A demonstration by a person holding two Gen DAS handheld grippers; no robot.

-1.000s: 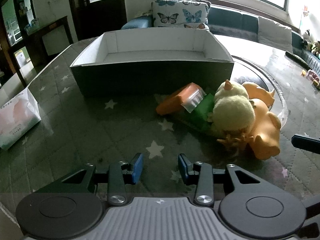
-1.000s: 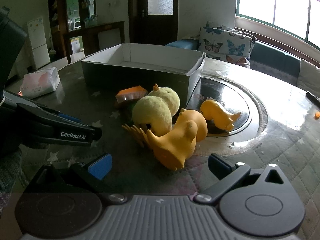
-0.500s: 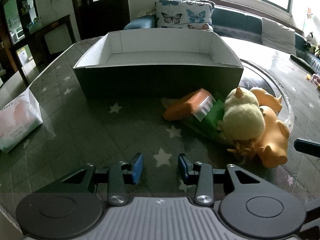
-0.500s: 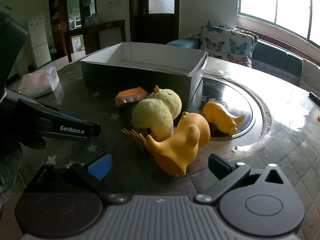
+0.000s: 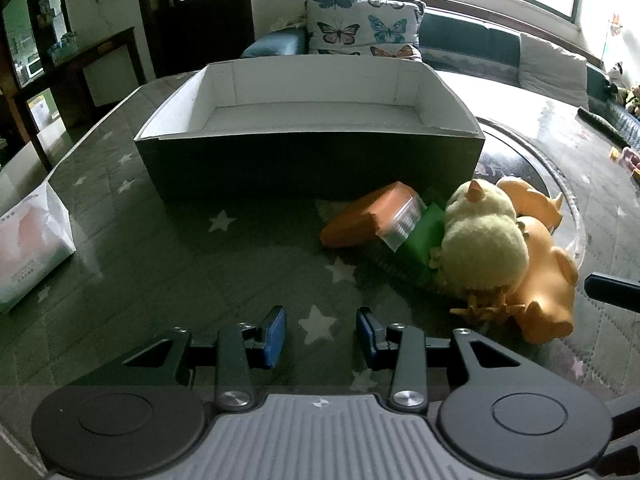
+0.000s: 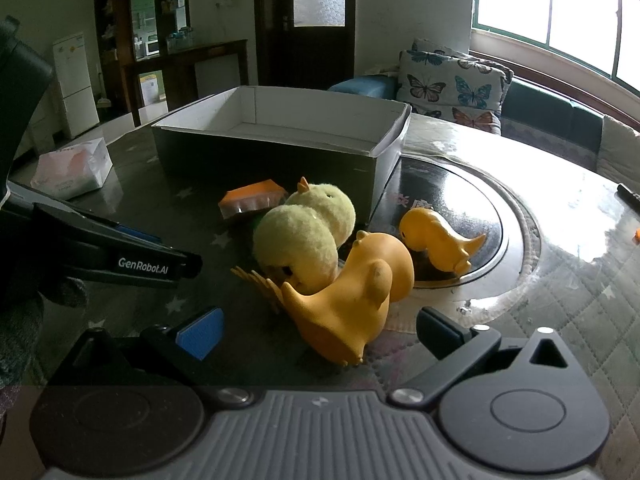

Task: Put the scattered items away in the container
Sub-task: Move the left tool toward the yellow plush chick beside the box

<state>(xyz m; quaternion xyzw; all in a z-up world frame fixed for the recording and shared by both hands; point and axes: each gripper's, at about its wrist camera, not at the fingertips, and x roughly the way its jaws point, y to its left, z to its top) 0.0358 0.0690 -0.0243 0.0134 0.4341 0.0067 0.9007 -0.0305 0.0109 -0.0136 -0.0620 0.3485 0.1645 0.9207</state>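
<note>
While both grippers, left (image 5: 321,334) and right (image 6: 318,330), stood open and empty, the toys lay heaped just before the box (image 6: 280,136) (nothing inside); the right should straddle the orange bird (image 6: 352,300) squarely.

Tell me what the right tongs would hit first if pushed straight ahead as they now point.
Most likely the big orange rubber bird: it lies on the table right ahead of the open right tongs, between their tips. The plush chick sits just behind it. Depth is hard to judge through the fisheye.
</note>
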